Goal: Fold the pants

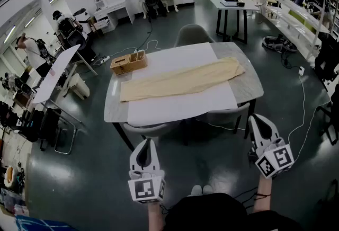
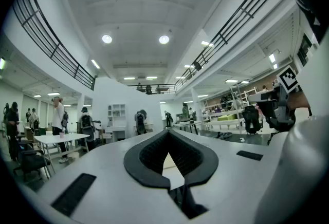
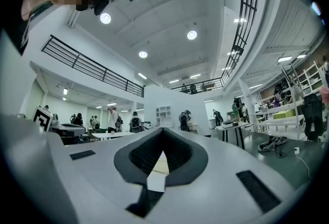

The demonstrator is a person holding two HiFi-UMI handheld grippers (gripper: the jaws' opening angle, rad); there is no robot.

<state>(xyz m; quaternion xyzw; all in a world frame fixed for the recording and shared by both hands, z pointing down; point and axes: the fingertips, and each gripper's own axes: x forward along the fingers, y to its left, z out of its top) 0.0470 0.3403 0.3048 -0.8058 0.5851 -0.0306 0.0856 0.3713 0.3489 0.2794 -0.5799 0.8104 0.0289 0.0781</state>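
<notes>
1 pants (image 1: 183, 81) flat on 1 white mat (image 1: 180, 110) on table (image 1: 249, 87) at my 12 o'clock, 1 wooden box (image 1: 128, 62) at 11, my 2 grippers short of table, L gripper (image 1: 145, 145) at 7, R gripper (image 1: 260, 121) at 5, both w/ jaws pressed together, empty

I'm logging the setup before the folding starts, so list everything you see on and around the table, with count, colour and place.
pants: one, beige, laid out flat lengthwise on the white sheet
white sheet: one, white, covering the middle of the table
table: one, grey top, ahead of the person
wooden box: one, light brown, far left corner of the table
chairs: three, grey, one at the table's far side, two at its near side
left gripper: one, white with black pads, shut and empty, short of the table
right gripper: one, white with black pads, shut and empty, near the table's right corner
</notes>
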